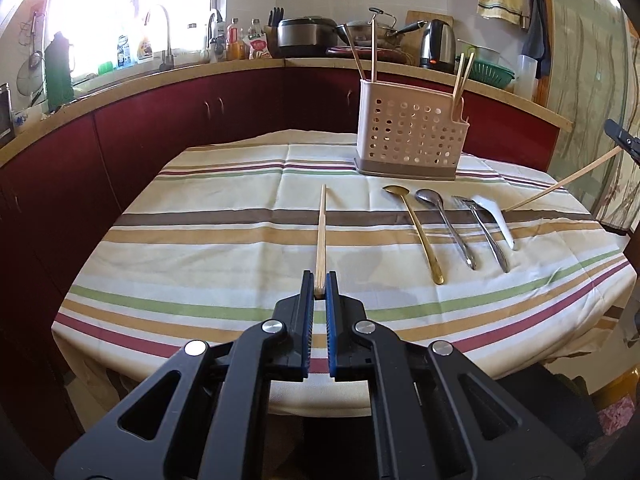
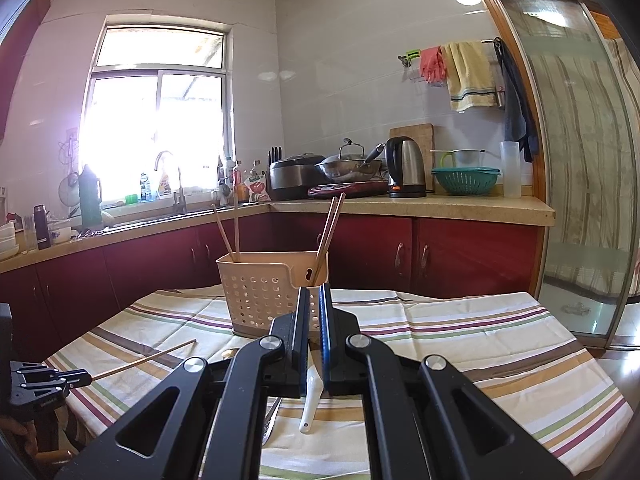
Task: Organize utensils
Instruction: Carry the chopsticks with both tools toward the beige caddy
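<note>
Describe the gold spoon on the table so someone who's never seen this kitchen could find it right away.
Start at the perforated utensil caddy on the striped tablecloth. Just in front of it, four utensils lie in a row; the gold spoon is the leftmost. It alone is brass-coloured, with the longest, thinnest handle, beside a silver spoon.

chopstick — pinched, raised | spoons, fork — flat by caddy

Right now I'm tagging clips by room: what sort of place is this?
A home kitchen, most likely: a sink tap under the window, an electric kettle and a wok on the counter, and a utensil caddy on a cloth-covered table.
</note>
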A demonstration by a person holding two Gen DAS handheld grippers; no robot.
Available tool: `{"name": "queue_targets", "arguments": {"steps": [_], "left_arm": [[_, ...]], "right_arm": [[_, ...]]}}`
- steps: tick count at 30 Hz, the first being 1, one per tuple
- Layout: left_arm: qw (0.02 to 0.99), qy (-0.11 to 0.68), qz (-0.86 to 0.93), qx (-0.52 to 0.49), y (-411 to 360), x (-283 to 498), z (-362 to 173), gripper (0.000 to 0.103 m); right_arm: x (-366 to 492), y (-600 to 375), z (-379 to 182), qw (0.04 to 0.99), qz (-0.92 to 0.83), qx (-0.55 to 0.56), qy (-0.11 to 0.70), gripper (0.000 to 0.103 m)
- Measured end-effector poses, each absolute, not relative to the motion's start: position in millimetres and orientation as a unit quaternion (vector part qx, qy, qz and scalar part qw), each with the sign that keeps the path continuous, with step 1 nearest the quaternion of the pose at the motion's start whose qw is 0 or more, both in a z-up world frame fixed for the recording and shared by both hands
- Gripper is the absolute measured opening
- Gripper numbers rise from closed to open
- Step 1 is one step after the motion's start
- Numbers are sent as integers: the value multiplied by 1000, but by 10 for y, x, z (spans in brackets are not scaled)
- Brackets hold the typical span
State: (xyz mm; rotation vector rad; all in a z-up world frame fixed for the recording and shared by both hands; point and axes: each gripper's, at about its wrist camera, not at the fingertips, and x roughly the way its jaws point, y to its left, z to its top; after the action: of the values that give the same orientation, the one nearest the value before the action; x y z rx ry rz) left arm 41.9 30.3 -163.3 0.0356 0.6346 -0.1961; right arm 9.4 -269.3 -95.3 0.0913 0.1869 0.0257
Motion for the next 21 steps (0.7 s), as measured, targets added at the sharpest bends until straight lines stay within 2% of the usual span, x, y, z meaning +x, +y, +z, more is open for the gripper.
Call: {"name": "queue_targets", "arguments": {"steps": [8, 21], "left_arm": [[946, 308, -96, 12, 282, 383, -1627, 6], [965, 241, -107, 8, 341, 304, -998, 6]], "right_arm": [[89, -2683, -948, 995, 13, 45, 92, 5], [107, -2724, -824, 996, 16, 43, 80, 5]]}}
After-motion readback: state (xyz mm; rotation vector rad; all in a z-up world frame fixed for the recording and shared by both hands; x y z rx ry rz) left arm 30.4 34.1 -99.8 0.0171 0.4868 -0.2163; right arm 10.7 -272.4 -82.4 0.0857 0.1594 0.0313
